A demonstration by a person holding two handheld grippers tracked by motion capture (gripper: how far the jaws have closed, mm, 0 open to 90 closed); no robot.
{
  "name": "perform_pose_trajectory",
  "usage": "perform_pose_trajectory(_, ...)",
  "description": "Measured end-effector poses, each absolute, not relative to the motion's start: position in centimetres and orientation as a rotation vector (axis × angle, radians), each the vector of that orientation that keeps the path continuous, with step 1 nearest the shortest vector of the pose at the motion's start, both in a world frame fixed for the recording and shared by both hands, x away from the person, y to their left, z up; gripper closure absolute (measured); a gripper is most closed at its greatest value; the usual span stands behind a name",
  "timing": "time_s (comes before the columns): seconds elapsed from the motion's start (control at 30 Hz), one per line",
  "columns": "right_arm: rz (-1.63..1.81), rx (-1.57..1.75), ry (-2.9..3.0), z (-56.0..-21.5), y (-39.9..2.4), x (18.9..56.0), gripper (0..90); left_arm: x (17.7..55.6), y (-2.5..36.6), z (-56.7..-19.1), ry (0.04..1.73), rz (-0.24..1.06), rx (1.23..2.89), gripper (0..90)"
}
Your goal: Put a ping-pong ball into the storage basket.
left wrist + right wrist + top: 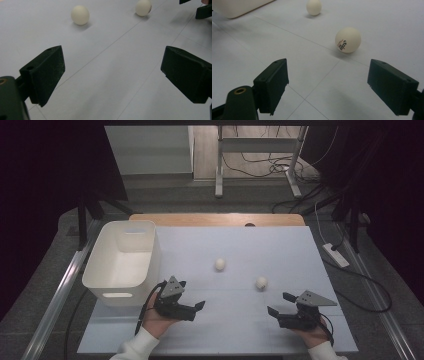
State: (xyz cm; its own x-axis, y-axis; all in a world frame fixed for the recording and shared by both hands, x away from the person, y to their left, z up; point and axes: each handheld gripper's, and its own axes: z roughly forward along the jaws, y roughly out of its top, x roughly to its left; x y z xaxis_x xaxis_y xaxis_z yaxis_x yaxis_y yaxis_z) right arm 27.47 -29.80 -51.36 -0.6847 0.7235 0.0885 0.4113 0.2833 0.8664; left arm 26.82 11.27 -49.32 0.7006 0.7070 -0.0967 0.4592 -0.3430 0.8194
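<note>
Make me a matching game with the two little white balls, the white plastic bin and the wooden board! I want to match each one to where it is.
Things:
1. White plastic bin
2. Printed white ball
3. Plain white ball
4. Light wooden board

Places:
A. Closest to the open right gripper
B. Along the table's far edge
C. Left side of the table
D. Middle of the white sheet, nearer the bin

Pairs: 1-C, 2-A, 3-D, 4-B

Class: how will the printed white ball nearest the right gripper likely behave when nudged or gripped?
The printed ball is round on the flat table, so it probably rolls. It looks like a light table-tennis ball; smooth, it may slip from flat jaws.
</note>
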Motion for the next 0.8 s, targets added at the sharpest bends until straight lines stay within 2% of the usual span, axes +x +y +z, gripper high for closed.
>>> perform_pose_trajectory(0.8,1.360,1.033,2.238,-51.4,-29.9,27.6,17.1,29.0,9.8,-48.6,0.885,0.329,2.013,6.8)
